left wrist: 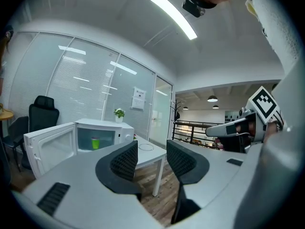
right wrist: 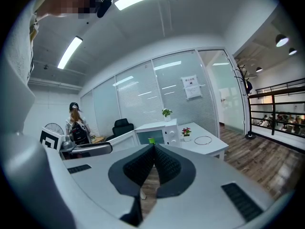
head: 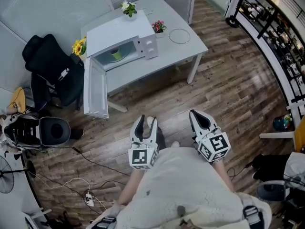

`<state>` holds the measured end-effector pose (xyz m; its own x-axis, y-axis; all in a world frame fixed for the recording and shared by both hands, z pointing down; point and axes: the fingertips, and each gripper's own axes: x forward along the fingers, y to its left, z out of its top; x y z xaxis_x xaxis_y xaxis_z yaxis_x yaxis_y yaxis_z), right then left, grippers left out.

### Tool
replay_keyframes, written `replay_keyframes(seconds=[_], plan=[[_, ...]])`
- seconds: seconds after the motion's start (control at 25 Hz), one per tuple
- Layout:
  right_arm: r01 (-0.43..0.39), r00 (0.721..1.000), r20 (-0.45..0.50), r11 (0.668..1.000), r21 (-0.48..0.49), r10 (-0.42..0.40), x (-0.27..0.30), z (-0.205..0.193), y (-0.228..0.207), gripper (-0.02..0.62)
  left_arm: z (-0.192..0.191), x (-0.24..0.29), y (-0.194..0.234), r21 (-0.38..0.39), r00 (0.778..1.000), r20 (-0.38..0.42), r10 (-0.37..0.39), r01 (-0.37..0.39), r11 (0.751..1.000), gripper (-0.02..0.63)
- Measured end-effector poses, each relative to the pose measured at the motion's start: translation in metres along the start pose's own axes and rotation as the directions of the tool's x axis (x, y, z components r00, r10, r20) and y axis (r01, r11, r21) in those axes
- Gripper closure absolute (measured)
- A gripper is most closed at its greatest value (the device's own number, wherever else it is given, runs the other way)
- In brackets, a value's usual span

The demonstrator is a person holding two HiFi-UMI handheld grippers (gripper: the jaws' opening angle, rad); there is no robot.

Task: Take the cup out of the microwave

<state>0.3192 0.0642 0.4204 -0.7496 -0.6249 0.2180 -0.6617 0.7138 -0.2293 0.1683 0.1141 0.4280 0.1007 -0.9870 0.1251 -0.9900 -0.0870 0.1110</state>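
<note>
left gripper [left wrist: 151,152]: jaws a little apart, nothing between them.
right gripper [right wrist: 153,149]: jaw tips pressed together, empty.
approach: both grippers are held level over the wooden floor, well apart from the table [head: 183,49]. the left one is judged the nearer to the opening.
door [head: 94,87]: swung fully open towards the person, left of the cavity.
cup [head: 116,54]: green, upright with its long axis vertical, inside the microwave [head: 125,32]. it lies ahead and to the left of both sets of fingers.
writing: square markers on the gripper cubes. the print on the paper sheet [right wrist: 191,87] on the glass wall is too small to read, and no brand is legible.
</note>
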Motion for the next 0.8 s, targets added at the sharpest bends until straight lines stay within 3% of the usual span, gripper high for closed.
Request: replay_keyframes(seconds=[0.24,0.8], plan=[[0.045,0.999,-0.006,0.999,0.001,-0.045,0.035,0.010,-0.015,0.586,0.006,0.045,0.015,0.019,0.998,-0.006,-0.068,0.068,0.998,0.414],[0.081,0.997,-0.005,0.997,-0.006,-0.081,0.165,0.054,-0.041,0.586,0.046,0.165,0.105,0.009,0.994,0.012,-0.113,0.113,0.994,0.413]])
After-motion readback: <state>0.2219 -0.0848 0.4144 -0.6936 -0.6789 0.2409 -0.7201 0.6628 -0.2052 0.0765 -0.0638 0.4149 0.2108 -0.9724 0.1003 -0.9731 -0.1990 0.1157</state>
